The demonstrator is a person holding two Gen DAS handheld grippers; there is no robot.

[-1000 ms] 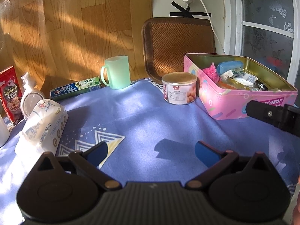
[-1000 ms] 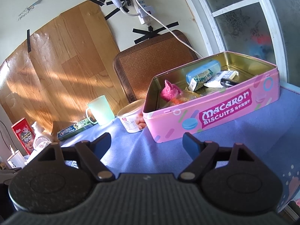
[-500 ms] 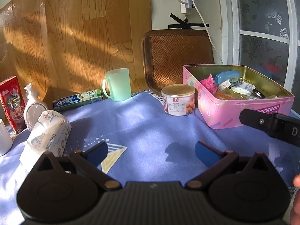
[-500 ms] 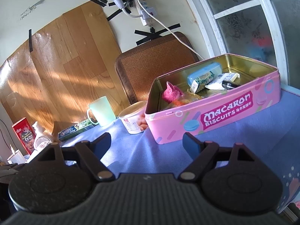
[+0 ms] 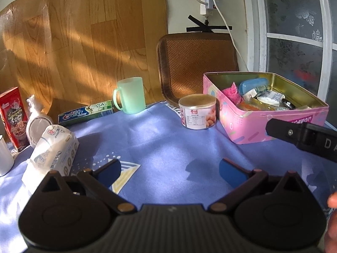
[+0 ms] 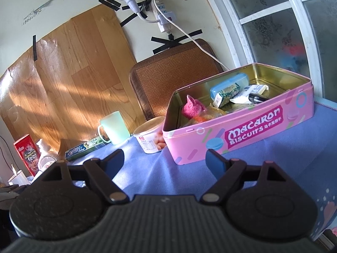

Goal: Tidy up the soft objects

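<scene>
A pink macaron biscuit tin [image 5: 252, 130] [image 6: 242, 132] stands open on the blue tablecloth at the right. It holds a pink fuzzy item [image 5: 231, 91] [image 6: 192, 107], a blue case [image 6: 228, 84] and several small packets. A white tissue pack [image 5: 52, 147] lies at the left. My left gripper [image 5: 169, 169] is open and empty above the cloth. My right gripper [image 6: 165, 161] is open and empty in front of the tin; one of its fingers [image 5: 294, 135] shows at the right of the left wrist view.
A round can [image 5: 198, 111] [image 6: 150, 138] stands left of the tin. A green mug [image 5: 129, 96], a toothpaste box [image 5: 86, 112], a red snack box [image 5: 13, 118] and a bagged round item [image 5: 38, 124] line the back. A woven chair back [image 5: 198, 63] is behind the table.
Both grippers have risen and tilted up a little, so the objects sit lower in the views. Both stay open and empty. Nothing on the table moved.
</scene>
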